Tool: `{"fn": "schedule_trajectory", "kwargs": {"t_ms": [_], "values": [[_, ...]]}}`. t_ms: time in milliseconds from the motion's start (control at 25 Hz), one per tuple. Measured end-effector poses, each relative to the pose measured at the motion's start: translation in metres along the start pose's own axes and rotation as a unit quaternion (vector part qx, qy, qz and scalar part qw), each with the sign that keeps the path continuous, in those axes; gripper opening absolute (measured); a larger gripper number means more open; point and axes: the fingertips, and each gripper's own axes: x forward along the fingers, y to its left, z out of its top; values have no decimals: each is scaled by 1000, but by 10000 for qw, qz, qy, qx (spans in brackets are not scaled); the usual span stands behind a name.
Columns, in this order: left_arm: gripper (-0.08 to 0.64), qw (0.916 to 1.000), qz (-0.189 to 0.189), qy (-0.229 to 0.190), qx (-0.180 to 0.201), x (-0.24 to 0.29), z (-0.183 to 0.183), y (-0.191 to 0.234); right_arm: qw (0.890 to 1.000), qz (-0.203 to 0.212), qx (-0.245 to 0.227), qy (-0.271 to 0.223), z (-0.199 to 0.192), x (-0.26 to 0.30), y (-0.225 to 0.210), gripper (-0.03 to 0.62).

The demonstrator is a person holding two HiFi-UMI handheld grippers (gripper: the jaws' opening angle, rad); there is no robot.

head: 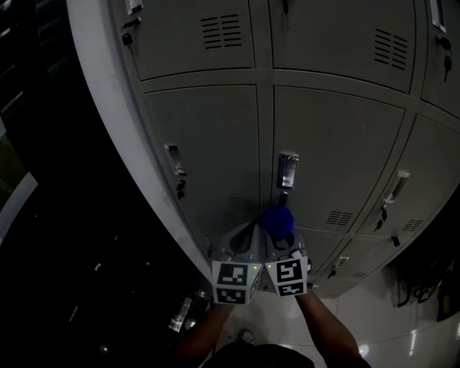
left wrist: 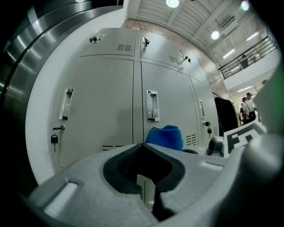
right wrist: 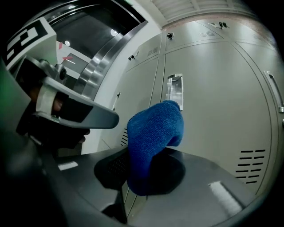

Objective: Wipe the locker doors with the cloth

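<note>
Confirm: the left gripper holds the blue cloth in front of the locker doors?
No, the right gripper holds the blue cloth in front of the locker doors; the right gripper view shows it between the fingers.

Glossy pale floor (head: 402,338), bright ceiling lights (left wrist: 172,3), balcony railing (left wrist: 250,51)

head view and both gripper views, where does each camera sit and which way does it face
Head view: on the person's head, looking steeply down at the locker doors; forearms, left gripper and right gripper show.
Left gripper view: on that gripper, facing the doors along its shut, empty jaws.
Right gripper view: on that gripper, facing the doors; jaws shut on the blue cloth.
Shared: all three show the blue cloth and doors.
</note>
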Motion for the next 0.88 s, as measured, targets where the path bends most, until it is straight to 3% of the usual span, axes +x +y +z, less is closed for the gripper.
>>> {"fn": "schedule_trajectory", "kwargs": {"t_ms": [480,880], "values": [[5,9992,-383,74,-17,23,-3,-37,9989,-360,-62,288,-27,-18,-45,71],[5,9963,-850,104,20,39,0,-89,9944,-976,34,411,-40,-62,-106,71]]}}
